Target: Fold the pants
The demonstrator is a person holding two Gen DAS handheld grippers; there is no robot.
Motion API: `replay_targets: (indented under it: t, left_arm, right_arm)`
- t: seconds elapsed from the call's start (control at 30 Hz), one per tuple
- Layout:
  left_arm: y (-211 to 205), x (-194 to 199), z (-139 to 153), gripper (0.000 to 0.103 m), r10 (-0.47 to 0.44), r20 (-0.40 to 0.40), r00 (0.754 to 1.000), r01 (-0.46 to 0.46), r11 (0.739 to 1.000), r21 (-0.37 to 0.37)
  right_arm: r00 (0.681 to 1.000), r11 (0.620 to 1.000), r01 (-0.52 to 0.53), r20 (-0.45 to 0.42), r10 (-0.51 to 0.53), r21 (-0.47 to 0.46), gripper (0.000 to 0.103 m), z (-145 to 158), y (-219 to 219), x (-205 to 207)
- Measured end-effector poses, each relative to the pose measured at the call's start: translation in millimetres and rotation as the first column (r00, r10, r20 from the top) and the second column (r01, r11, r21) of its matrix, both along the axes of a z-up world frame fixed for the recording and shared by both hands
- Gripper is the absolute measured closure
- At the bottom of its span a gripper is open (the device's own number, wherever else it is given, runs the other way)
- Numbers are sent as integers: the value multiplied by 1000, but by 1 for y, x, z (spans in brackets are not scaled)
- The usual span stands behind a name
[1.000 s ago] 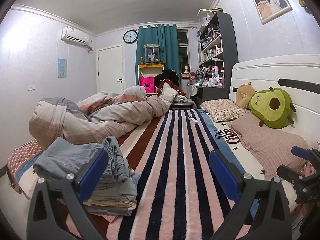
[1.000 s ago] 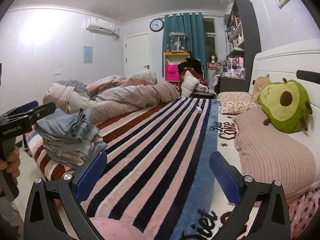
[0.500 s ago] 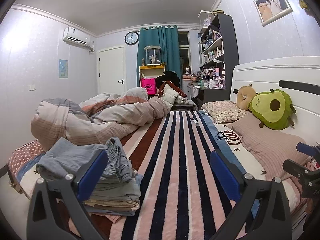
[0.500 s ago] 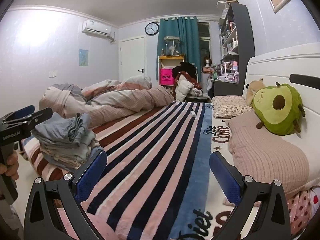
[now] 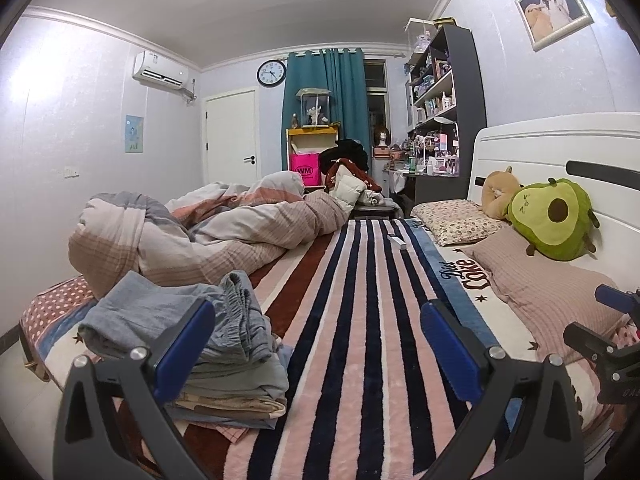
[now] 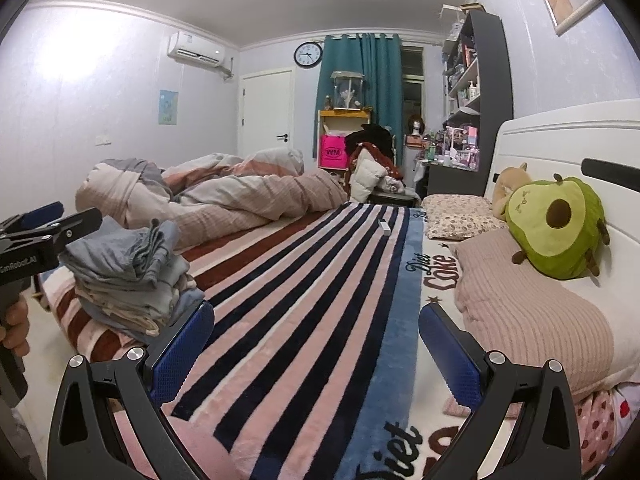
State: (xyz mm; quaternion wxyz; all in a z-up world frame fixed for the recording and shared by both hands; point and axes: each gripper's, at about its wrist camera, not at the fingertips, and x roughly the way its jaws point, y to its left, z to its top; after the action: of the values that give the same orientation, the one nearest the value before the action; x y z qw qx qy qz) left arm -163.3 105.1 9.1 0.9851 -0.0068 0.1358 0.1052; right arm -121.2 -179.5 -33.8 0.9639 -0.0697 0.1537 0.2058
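Note:
A stack of folded grey-blue pants (image 5: 224,336) lies at the left near edge of the striped blanket (image 5: 360,320); it also shows in the right wrist view (image 6: 128,276). My left gripper (image 5: 318,348) is open and empty, its left finger in front of the stack. My right gripper (image 6: 316,348) is open and empty above the striped blanket (image 6: 304,304). The left gripper shows at the left edge of the right wrist view (image 6: 44,220), and the right gripper at the right edge of the left wrist view (image 5: 612,320).
A bunched duvet (image 5: 208,236) lies along the bed's left side. Pillows (image 5: 552,292) and an avocado plush (image 5: 552,220) rest against the white headboard (image 5: 560,148). A small white remote (image 5: 397,240) lies on the blanket. Shelves and clutter stand beyond the bed.
Both grippers have drifted back and slightly up; the bed and stack sit a little lower and farther in view. Both stay open and empty.

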Motion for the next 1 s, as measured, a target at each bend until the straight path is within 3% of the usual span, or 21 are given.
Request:
replay_targets:
  t: [1.0]
  left_arm:
    - [-3,11,-1,1,-22,-12,1000,21,1000,-18]
  right_arm:
    - [999,999,48,-4,-48,-18,1,9,3,10]
